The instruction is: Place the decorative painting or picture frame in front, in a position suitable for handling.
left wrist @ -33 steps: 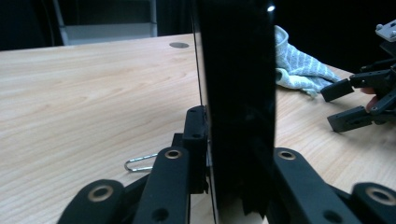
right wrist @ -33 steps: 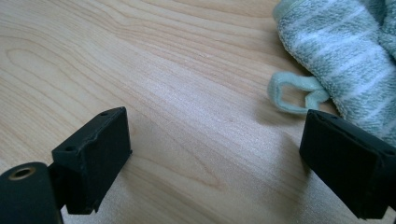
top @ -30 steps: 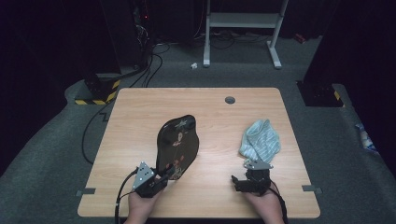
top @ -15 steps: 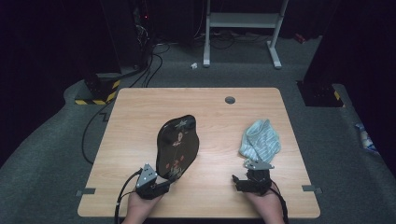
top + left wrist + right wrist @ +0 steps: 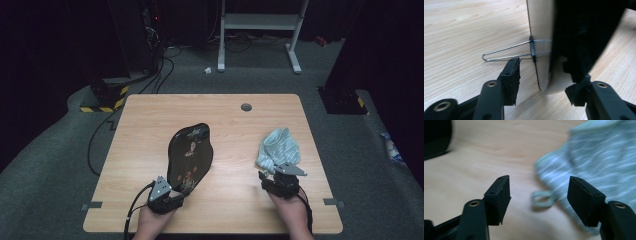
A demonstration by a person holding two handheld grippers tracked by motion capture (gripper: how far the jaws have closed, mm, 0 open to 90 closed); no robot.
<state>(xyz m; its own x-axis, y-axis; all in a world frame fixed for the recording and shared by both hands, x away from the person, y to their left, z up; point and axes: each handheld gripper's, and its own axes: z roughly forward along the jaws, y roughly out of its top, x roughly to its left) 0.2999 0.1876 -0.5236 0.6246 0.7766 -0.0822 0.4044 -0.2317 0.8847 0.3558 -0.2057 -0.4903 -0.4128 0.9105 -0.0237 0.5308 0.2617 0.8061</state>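
Note:
A black lacquered plate (image 5: 190,152) with a floral pattern is in the middle of the wooden table (image 5: 150,120). In the left gripper view its edge (image 5: 541,37) rises upright, pale on one side and black on the other, with a wire hanger (image 5: 504,51) clipped to it. My left gripper (image 5: 181,194) is open at the plate's near end, and its jaws (image 5: 544,82) straddle the lower rim without touching it. A crumpled pale green striped cloth (image 5: 279,147) lies at the right. My right gripper (image 5: 270,177) is open just short of it, and the cloth's small loop (image 5: 542,198) lies between its jaws (image 5: 541,195).
A round cable hole (image 5: 246,106) sits near the table's far edge. Beyond the table are a white stand (image 5: 260,30), dark equipment and cables on the grey floor. Bare wood lies between the plate and the cloth.
My left gripper has drawn back a little toward the table's near edge. The plate, the cloth and the right gripper have stayed put.

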